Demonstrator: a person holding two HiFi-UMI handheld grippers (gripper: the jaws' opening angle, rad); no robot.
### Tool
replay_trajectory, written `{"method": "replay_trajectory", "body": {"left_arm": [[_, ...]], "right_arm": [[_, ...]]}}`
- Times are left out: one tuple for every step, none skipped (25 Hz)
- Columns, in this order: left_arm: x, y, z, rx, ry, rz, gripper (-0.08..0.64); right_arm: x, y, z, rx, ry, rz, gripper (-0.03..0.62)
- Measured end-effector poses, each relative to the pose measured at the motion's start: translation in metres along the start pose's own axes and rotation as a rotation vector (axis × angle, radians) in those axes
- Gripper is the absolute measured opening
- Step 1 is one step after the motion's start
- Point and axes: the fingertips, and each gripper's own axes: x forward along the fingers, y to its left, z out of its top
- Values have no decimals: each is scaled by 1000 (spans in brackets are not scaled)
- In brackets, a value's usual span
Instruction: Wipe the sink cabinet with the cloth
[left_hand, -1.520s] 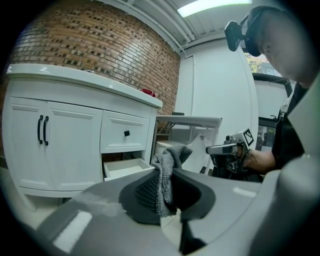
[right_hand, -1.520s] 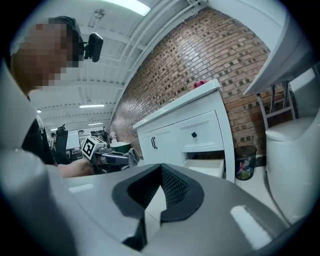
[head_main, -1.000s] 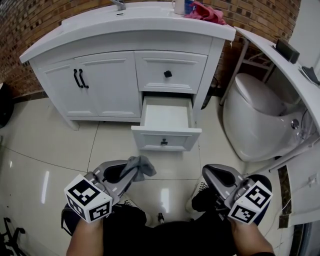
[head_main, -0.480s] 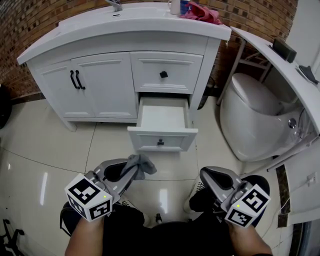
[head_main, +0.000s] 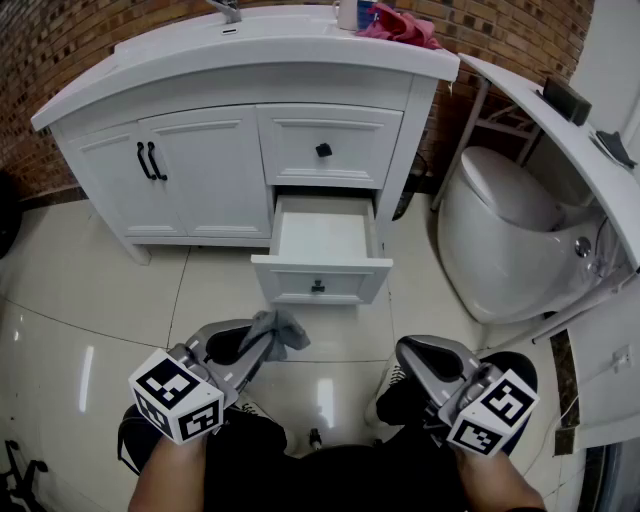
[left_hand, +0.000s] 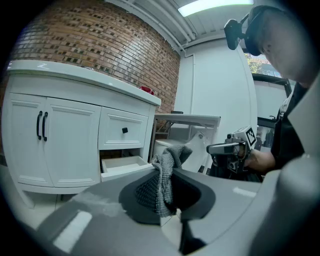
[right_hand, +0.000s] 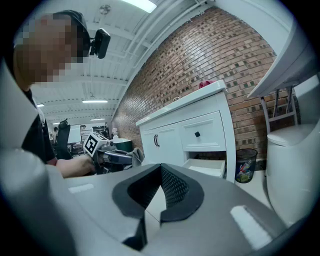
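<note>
The white sink cabinet (head_main: 200, 170) stands ahead against a brick wall, with two closed doors at its left and a closed upper drawer (head_main: 325, 148). Its lower drawer (head_main: 320, 250) is pulled out and looks empty. My left gripper (head_main: 262, 340) is held low over the floor, shut on a grey cloth (head_main: 278, 328) that bunches out past its tips. The left gripper view shows the cloth (left_hand: 162, 180) pinched between the jaws, well short of the cabinet (left_hand: 60, 135). Beside it my right gripper (head_main: 408, 352) is shut with nothing in it (right_hand: 160, 167).
A white toilet (head_main: 510, 230) sits right of the cabinet, under a white slanted shelf (head_main: 560, 120). On the countertop lie a red cloth (head_main: 400, 22) and a cup (head_main: 348, 12). A small bin (right_hand: 245, 165) stands between cabinet and toilet. Glossy tiles (head_main: 90, 300) cover the floor.
Both grippers keep their pose and grip. The view has drifted a little, so the cabinet sits slightly further left in it.
</note>
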Motion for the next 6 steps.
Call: {"method": "replay_trajectory", "body": {"left_arm": [[0, 0, 0, -1, -1, 1, 40], [0, 0, 0, -2, -2, 2, 40], [1, 1, 0, -3, -2, 2, 40], [1, 1, 1, -5, -4, 3, 40], [1, 1, 2, -6, -5, 4, 40], [2, 1, 3, -7, -8, 5, 40]], "right_arm": [[0, 0, 0, 1, 0, 0, 6], [0, -1, 0, 1, 0, 0, 6], [0, -1, 1, -1, -2, 1, 6], [0, -1, 2, -2, -4, 3, 6], [0, -1, 3, -3, -7, 6, 6], [1, -1, 4, -5, -10, 9, 6]]}}
